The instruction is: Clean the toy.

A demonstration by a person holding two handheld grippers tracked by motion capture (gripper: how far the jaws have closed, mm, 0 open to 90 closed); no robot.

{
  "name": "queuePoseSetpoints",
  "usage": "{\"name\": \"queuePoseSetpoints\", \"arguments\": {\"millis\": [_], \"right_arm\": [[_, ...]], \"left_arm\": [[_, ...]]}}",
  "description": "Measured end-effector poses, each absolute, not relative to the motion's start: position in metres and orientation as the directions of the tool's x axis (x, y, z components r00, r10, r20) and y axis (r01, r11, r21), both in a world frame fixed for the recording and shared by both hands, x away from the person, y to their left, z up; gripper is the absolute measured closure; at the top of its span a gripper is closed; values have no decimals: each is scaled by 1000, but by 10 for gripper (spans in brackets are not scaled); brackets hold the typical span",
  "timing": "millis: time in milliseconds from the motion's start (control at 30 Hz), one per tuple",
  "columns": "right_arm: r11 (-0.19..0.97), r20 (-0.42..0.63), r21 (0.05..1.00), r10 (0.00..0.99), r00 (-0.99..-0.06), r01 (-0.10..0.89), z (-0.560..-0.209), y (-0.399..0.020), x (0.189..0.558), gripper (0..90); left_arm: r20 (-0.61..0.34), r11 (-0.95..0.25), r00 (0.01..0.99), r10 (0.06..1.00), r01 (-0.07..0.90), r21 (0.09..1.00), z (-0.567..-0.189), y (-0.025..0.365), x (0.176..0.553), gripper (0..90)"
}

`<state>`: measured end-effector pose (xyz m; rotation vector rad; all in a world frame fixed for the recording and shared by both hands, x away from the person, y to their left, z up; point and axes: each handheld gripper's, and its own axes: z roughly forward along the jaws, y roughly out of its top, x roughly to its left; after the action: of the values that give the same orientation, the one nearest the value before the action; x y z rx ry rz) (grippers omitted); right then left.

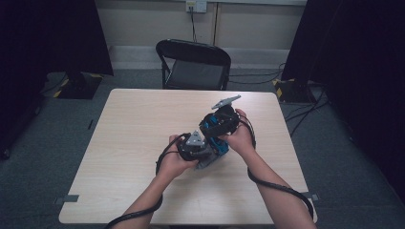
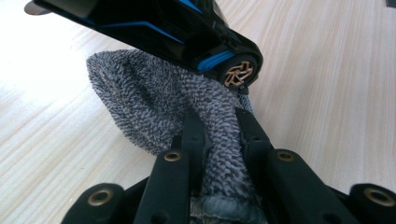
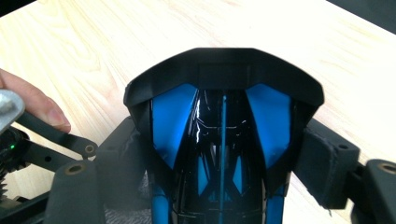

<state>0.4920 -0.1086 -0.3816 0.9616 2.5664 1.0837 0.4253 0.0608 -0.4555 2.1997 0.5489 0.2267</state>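
A glossy black and blue object (image 3: 222, 121) with a gold hub at one end (image 2: 239, 73) is held above the table. My right gripper (image 3: 224, 158) clamps it from both sides, its pads wide apart against the flanks. A grey knitted cloth (image 2: 149, 102) hangs under the object and touches it. My left gripper (image 2: 219, 126) is shut on a bunched end of that cloth. In the high view both grippers meet near the table's middle, the left gripper (image 1: 203, 151) just below and left of the right gripper (image 1: 219, 136), with the cloth (image 1: 210, 161) between them.
The light wooden table (image 1: 138, 124) is bare around the hands. A black folding chair (image 1: 193, 64) stands behind its far edge. Cables trail from both grippers along the forearms. Dark curtains hang at both sides of the room.
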Motion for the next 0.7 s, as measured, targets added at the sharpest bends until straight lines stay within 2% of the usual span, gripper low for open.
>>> {"name": "queuePoseSetpoints", "arguments": {"millis": [700], "right_arm": [[512,73,704,636,-768,492,-375,-111,495,257]], "left_arm": [[-32,-546,893,448,303,781,-458,54,421,767]]}}
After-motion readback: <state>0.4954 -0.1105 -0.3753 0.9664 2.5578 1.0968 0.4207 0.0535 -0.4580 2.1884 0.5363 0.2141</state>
